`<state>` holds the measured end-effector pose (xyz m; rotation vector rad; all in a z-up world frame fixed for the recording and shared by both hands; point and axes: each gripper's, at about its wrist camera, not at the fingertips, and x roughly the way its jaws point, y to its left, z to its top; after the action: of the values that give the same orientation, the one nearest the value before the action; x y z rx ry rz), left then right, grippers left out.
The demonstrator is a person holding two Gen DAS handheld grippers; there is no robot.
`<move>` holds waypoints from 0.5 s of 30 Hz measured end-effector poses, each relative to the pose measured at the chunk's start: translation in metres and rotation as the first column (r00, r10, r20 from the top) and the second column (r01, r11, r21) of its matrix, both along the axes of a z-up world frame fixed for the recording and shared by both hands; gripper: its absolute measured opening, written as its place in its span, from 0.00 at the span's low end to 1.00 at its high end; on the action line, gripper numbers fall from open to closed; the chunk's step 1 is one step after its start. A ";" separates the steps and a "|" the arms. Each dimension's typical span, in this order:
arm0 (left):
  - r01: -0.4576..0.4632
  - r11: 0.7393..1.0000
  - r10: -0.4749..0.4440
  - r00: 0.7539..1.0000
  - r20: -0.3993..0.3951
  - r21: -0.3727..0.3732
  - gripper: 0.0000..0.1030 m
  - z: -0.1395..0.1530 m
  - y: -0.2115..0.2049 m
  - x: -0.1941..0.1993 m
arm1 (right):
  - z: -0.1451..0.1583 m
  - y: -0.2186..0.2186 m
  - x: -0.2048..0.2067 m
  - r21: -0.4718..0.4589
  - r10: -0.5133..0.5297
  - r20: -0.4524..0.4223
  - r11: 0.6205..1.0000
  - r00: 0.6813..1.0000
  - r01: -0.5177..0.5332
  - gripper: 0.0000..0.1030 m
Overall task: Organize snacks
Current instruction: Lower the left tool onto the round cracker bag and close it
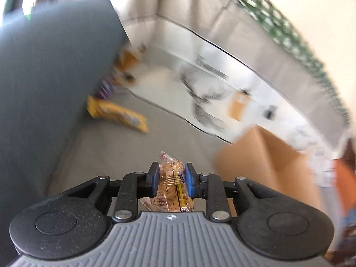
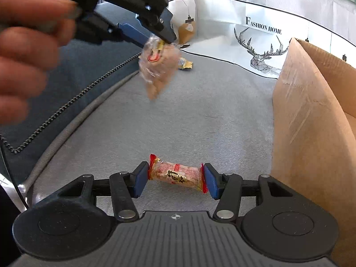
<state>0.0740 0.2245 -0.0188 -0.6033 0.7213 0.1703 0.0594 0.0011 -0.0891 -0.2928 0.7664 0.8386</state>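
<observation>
My left gripper is shut on a clear-wrapped biscuit packet that stands upright between its blue pads. The right wrist view shows that gripper in the air at the upper left, held by a hand, with the packet dangling from it, blurred. My right gripper is low over the grey seat. A red-ended rice cracker packet lies crosswise between its pads, which touch both ends. An open cardboard box stands just to the right, and also appears in the left wrist view.
A yellow snack packet and a purple one lie at the foot of a blue-grey cushion on the left. A white cloth with a deer print lines the back. A coiled cable crosses the cushion.
</observation>
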 end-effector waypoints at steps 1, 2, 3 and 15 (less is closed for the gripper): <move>0.021 1.000 -0.021 1.000 -0.015 -0.022 0.26 -0.002 -0.002 -0.002 | 0.001 -0.001 -0.001 0.005 0.003 -0.008 1.000 1.000 -0.003 0.54; 0.034 0.999 -0.034 0.999 -0.038 -0.018 0.26 -0.004 -0.005 -0.002 | 0.002 -0.002 -0.003 0.008 0.006 -0.014 1.000 1.000 -0.006 0.54; 0.042 0.999 -0.042 0.997 -0.069 0.002 0.26 -0.006 -0.008 -0.002 | 0.002 -0.003 -0.003 0.009 0.011 -0.019 1.000 1.000 -0.011 0.54; -0.130 0.987 0.151 0.955 -0.255 0.098 0.61 -0.021 0.002 -0.010 | -0.002 -0.007 -0.008 -0.025 0.029 -0.055 0.999 0.998 -0.030 0.54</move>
<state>0.0644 0.2265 -0.0401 -0.5613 0.9224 0.4153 0.0510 -0.0064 -0.0914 -0.3058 0.8260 0.8682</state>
